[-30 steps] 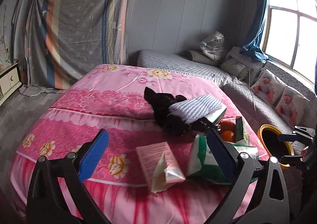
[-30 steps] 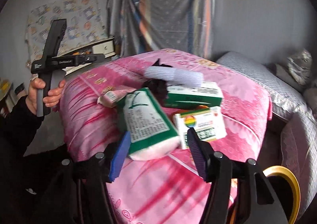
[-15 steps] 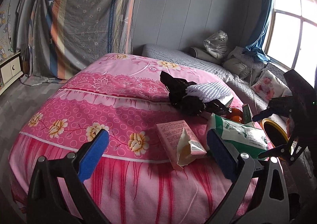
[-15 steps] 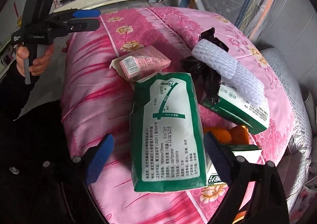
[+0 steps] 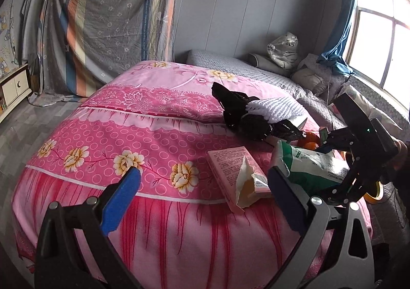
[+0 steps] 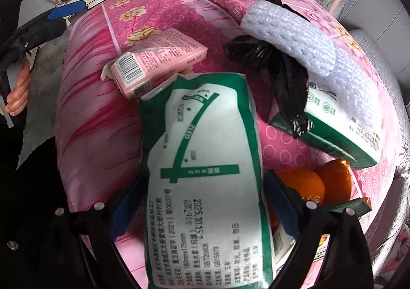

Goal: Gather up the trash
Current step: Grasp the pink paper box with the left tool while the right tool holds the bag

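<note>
A green-and-white plastic packet [image 6: 205, 173] lies on the pink quilt, and my right gripper [image 6: 205, 202] is open with its blue pads on either side of it. The packet also shows in the left wrist view [image 5: 307, 163]. A torn pink carton [image 6: 156, 61] lies beside it, also seen in the left wrist view [image 5: 238, 176]. A black plastic bag [image 5: 246, 117] and a white knitted cloth [image 5: 276, 109] lie behind. My left gripper [image 5: 202, 196] is open and empty, held off the quilt's near edge.
A green-and-white box [image 6: 340, 125] lies under the cloth, with two oranges [image 6: 317, 186] next to it. A yellow-rimmed bin [image 5: 374, 189] stands right of the bed. A grey couch [image 5: 256, 71] and a window [image 5: 384, 33] lie beyond.
My right gripper has come down closer over the green-and-white packet, so its pads now flank it. My left gripper has shifted only slightly.
</note>
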